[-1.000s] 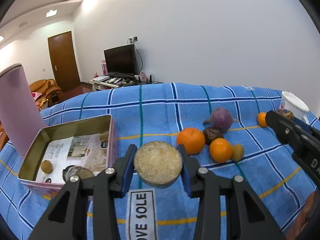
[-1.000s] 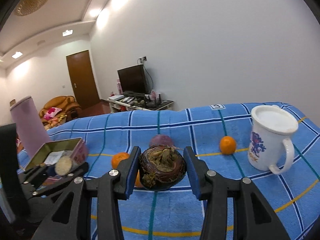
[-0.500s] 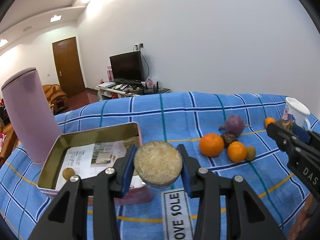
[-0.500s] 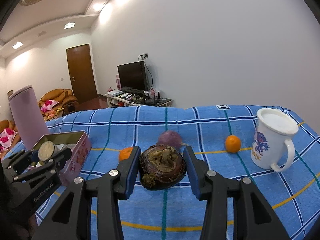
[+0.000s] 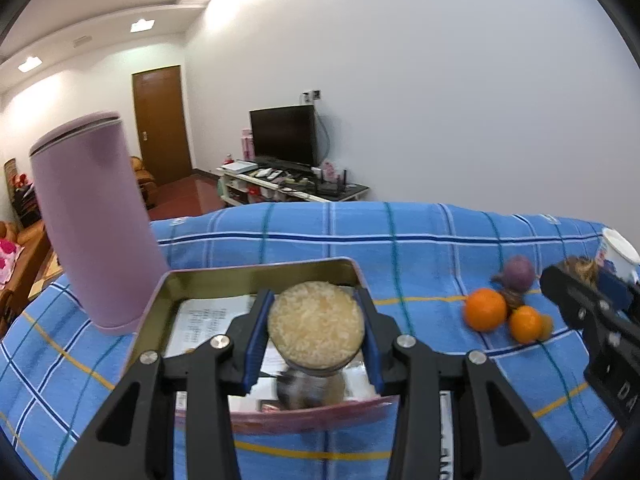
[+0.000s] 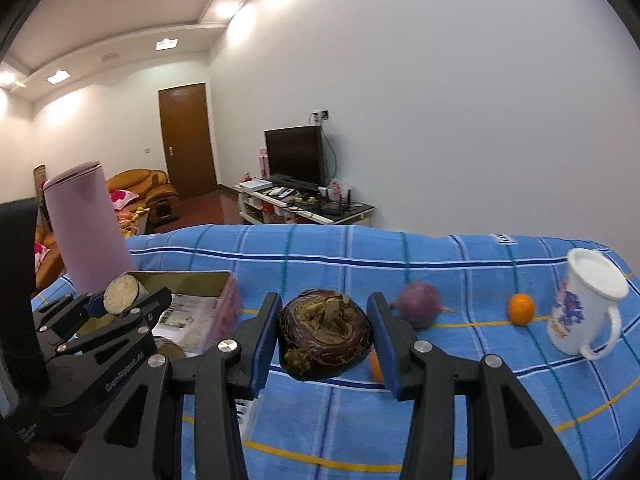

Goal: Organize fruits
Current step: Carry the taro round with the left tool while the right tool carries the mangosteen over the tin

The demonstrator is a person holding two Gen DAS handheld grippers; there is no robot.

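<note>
My left gripper (image 5: 316,330) is shut on a round pale cut fruit piece (image 5: 316,328) and holds it over the open metal tin (image 5: 256,276). It also shows in the right wrist view (image 6: 122,294). My right gripper (image 6: 324,336) is shut on a dark brown mangosteen (image 6: 326,334) above the blue cloth, to the right of the tin (image 6: 192,280). On the cloth lie two oranges (image 5: 485,309), a purple fruit (image 6: 418,305) and a small orange (image 6: 521,309).
A tall pink canister (image 5: 94,232) stands left of the tin. A white flowered mug (image 6: 586,308) stands at the right. The table has a blue checked cloth (image 6: 440,264). Behind it are a TV stand and a door.
My left gripper has moved left with the pale piece, from beside the tin to over it. My right gripper has followed leftward with the mangosteen.
</note>
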